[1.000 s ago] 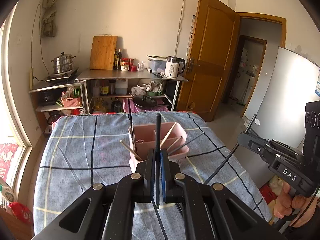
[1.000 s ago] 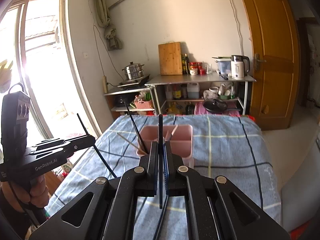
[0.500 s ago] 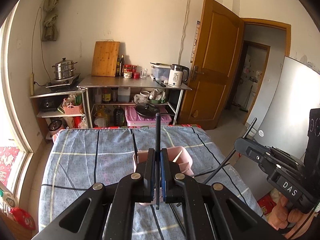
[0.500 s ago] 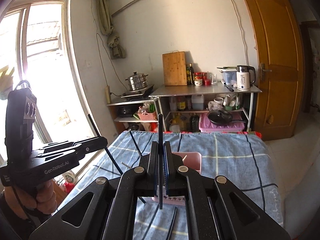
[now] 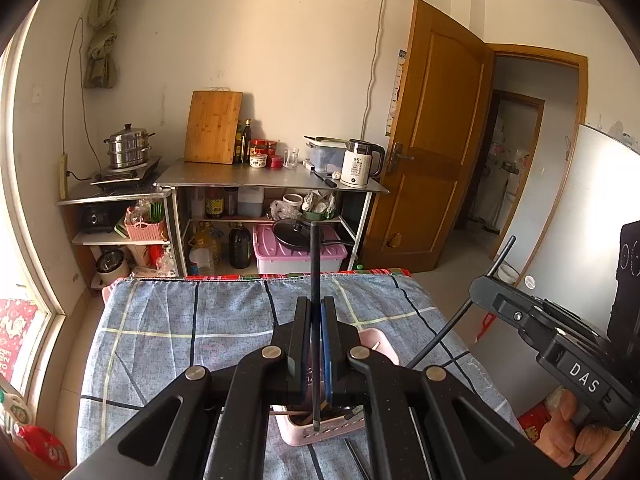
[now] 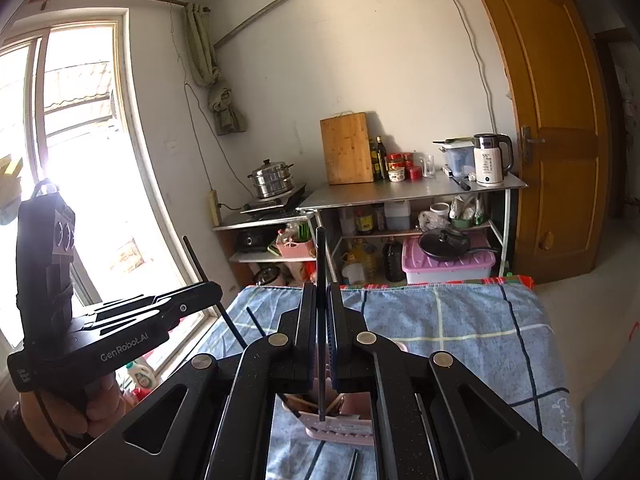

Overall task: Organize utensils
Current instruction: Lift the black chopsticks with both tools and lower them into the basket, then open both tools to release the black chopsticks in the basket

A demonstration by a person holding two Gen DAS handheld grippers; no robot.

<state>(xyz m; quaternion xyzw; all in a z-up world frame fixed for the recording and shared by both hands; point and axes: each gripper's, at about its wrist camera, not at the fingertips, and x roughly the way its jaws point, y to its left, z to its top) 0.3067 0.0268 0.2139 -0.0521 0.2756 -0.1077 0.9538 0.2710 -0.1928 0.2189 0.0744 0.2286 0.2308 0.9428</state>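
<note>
Left wrist view first: the left gripper (image 5: 315,344) has its fingers (image 5: 301,344) squeezed together on a thin black chopstick (image 5: 315,264), which runs straight up the middle between them – the top end pokes well above the fingertips and the bottom end hangs just over the pink utensil holder (image 5: 378,342). That holder sits on the surface covered with a blue plaid cloth (image 5: 168,320), mostly hidden under the gripper, and a few wooden and dark sticks show inside it near its slotted front wall. Off to the right, the right gripper (image 5: 478,286) is held by a hand (image 5: 572,428) and pinches its own black stick (image 5: 460,316) slanting up. Right wrist view: same story mirrored – the right gripper (image 6: 322,332) is clamped shut on a slim black chopstick (image 6: 320,256) standing upright between the fingers (image 6: 307,332), lower tip dangling over the pink utensil holder (image 6: 340,426). You can see light wooden chopsticks and a dark one leaning inside it. The left gripper (image 6: 216,290) is over on the left, gripping a black stick (image 6: 200,264) at an angle. Both chopsticks look plain, matte black, straight and skinny.
</note>
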